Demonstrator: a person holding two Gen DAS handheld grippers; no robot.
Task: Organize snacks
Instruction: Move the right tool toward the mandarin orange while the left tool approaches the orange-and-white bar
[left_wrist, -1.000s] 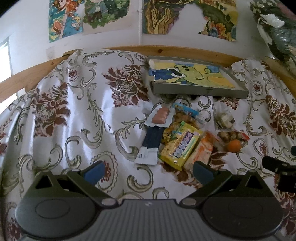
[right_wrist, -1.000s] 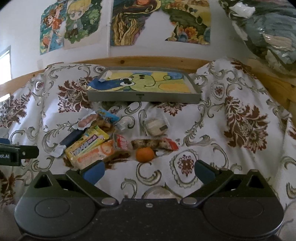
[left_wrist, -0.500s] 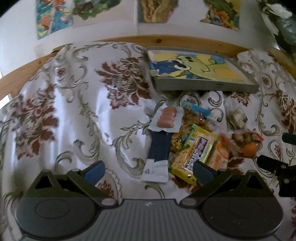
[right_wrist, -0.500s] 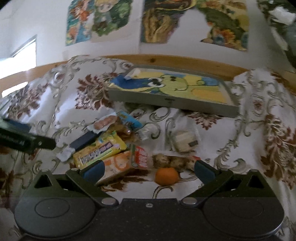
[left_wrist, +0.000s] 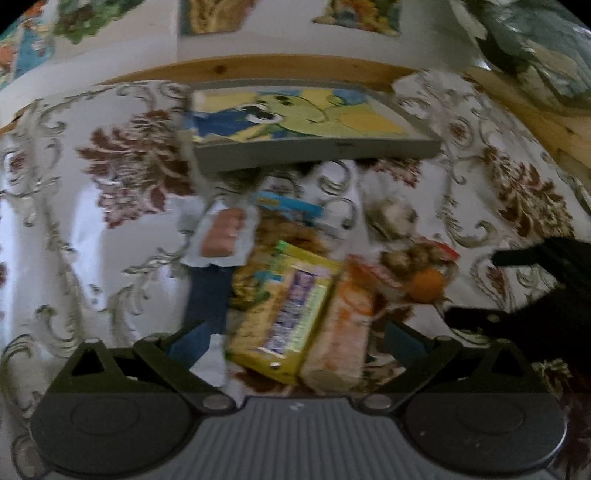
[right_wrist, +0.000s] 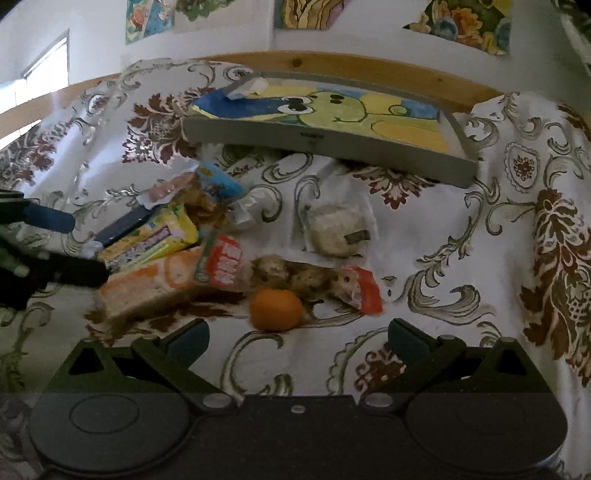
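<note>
My left tool (left_wrist: 291, 341) gaped wide over the yellow packet (left_wrist: 284, 310); my right tool (right_wrist: 297, 334) gaped wide, empty, near the orange (right_wrist: 276, 308).

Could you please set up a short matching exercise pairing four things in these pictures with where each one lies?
Things:
1. orange
2. tray
3. yellow packet
4. clear-wrapped pale cake

Places:
A. farthest back, by the wooden rail
B. nearest the right gripper, between its open jaws
C. left side of the pile
D. between the tray and the orange

Pairs: 1-B, 2-A, 3-C, 4-D
</note>
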